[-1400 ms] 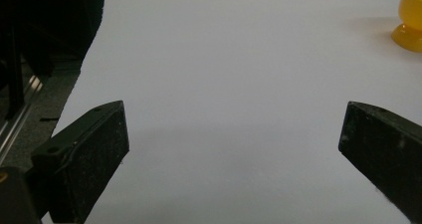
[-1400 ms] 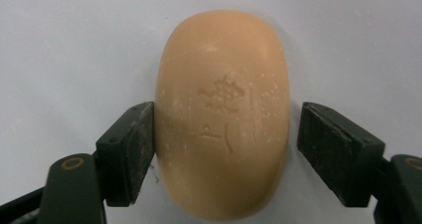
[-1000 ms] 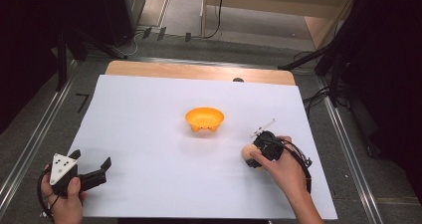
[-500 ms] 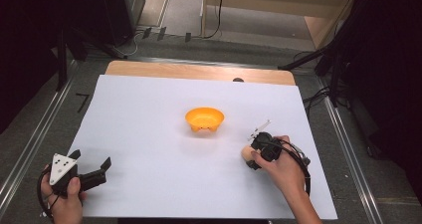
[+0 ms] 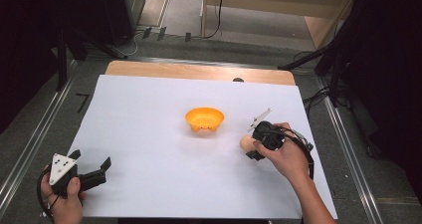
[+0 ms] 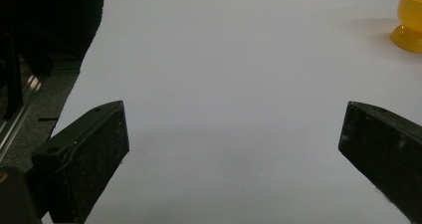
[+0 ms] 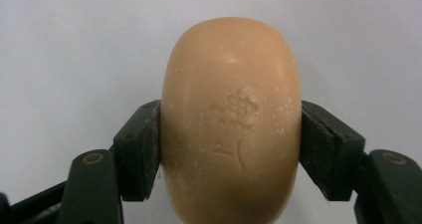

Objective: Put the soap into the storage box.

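On the right side of the white sheet that covers the worktop [image 5: 149, 109], the right gripper [image 5: 255, 145] has its fingers [image 7: 142, 149] closed on a tan, egg-shaped object [image 7: 231, 119], probably a bar of soap with a faint stamp on its face. In the right gripper view each pad presses flat against one flank, so the grip runs across the short width and the long axis points straight ahead, out along the line of the fingers, with the rounded far end clear of them. Whether the object rests on the sheet or hangs just above it cannot be told. In the high view it sits at the gripper's left tip, toward the centre of the sheet.

The orange bowl [image 5: 204, 119] stands near the middle, just beyond and to the left of the held object, close to the right hand [image 5: 283, 157] and well apart from the left. If the bowl is the goal, that is a short carry leftward and forward.

The left gripper [image 5: 94, 171] lies at the near left corner, fingers [image 6: 87, 154] spread wide with nothing between them, only bare sheet, and aimed toward the bowl
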`<state>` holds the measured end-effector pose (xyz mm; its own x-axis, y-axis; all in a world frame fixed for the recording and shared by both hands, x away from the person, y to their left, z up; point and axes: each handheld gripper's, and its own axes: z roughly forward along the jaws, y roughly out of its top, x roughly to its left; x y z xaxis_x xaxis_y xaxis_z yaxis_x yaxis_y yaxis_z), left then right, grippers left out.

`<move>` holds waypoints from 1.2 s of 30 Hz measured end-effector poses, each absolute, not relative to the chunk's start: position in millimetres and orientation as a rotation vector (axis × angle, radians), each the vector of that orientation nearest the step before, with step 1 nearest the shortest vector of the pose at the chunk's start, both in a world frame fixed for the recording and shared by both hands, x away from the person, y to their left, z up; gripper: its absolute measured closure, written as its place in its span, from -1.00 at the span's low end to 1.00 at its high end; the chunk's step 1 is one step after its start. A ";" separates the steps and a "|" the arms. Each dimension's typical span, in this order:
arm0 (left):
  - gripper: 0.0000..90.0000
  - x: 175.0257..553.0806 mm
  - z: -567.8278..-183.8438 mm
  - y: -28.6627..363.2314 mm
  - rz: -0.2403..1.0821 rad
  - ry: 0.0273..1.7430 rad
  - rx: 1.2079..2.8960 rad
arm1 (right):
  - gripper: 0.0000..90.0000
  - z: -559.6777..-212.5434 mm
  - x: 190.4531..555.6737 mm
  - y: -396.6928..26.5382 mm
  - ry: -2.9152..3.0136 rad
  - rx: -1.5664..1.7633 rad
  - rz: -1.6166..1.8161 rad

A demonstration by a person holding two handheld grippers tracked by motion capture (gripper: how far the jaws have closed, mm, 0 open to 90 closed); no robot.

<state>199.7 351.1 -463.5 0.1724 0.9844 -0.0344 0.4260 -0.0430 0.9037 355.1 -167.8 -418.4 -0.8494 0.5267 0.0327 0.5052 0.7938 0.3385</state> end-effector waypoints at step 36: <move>-1.00 199.9 -463.6 351.2 0.834 1.379 1.602 | -0.26 -368.8 409.5 -114.6 2.959 0.327 0.564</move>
